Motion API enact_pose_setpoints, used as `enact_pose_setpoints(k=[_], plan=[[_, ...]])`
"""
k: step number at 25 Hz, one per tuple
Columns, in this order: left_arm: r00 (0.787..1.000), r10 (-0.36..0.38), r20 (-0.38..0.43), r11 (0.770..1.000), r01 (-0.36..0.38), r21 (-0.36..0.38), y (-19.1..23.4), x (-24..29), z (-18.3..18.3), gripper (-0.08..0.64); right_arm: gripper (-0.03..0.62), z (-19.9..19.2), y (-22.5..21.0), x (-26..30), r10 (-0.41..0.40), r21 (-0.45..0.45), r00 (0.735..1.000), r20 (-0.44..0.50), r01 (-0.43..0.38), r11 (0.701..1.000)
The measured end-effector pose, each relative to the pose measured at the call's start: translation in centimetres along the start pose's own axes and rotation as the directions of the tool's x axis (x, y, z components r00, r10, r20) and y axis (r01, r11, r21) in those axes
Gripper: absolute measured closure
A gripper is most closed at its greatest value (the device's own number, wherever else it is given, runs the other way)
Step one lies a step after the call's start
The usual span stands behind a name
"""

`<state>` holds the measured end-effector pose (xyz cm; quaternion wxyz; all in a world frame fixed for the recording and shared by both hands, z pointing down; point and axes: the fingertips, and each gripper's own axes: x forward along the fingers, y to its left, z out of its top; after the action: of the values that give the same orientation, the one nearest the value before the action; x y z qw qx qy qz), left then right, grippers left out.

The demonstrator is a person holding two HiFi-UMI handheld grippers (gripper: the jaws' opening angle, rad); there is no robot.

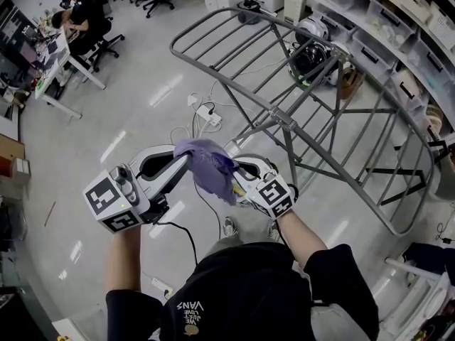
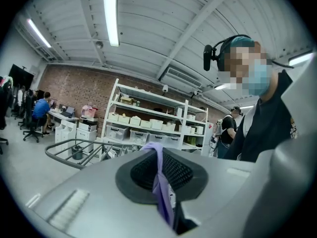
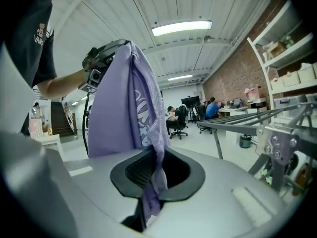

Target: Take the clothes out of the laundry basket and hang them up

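A small purple garment [image 1: 207,163] hangs bunched between my two grippers at chest height, in front of the grey metal drying rack [image 1: 284,119]. My left gripper [image 1: 186,159] is shut on one edge of it; in the left gripper view a thin purple fold [image 2: 161,180] is pinched between the jaws. My right gripper [image 1: 239,174] is shut on the other side. In the right gripper view the cloth [image 3: 124,108] rises from the closed jaws up toward the left gripper [image 3: 101,63]. No laundry basket is in view.
The rack's open bars stand just ahead and to the right. Shelves with storage boxes [image 1: 398,41] line the right wall. A power strip with cables [image 1: 207,116] lies on the floor under the rack's near end. A desk with a seated person [image 1: 71,20] is at far left.
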<state>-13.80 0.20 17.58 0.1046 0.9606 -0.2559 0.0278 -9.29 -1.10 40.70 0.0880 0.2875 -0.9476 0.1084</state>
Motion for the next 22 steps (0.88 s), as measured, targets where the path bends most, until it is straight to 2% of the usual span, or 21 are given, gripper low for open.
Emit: enact_pose_setpoints(k=[6, 9, 12, 17, 22], plan=[[0.995, 0.102, -0.017, 0.995, -0.102, 0.014, 3.2, -2.4, -1.2, 0.545, 0.563, 1.0, -1.7, -1.1, -0.006, 0.083, 1.000, -0.003, 0.007, 0.996], [0.985, 0.169, -0.038, 0.986, -0.168, 0.017, 5.2, -4.0, -2.3, 0.545, 0.565, 3.2, -2.4, -2.1, -0.028, 0.082, 1.000, 0.001, 0.028, 0.996], [0.978, 0.203, -0.044, 0.979, -0.203, 0.003, 6.8, -5.5, -3.1, 0.545, 0.565, 6.7, -3.3, -3.1, -0.057, 0.057, 0.998, 0.015, 0.057, 0.997], [0.985, 0.174, 0.013, 0.984, -0.173, -0.030, 7.7, -7.4, -2.8, 0.545, 0.565, 12.0, -4.8, -5.1, -0.123, -0.010, 0.992, 0.001, 0.123, 0.992], [0.995, 0.080, 0.062, 0.996, -0.082, 0.037, 7.2, -7.7, 0.3, 0.545, 0.565, 18.1, -5.9, -7.1, -0.193, -0.052, 0.981, 0.037, 0.195, 0.979]])
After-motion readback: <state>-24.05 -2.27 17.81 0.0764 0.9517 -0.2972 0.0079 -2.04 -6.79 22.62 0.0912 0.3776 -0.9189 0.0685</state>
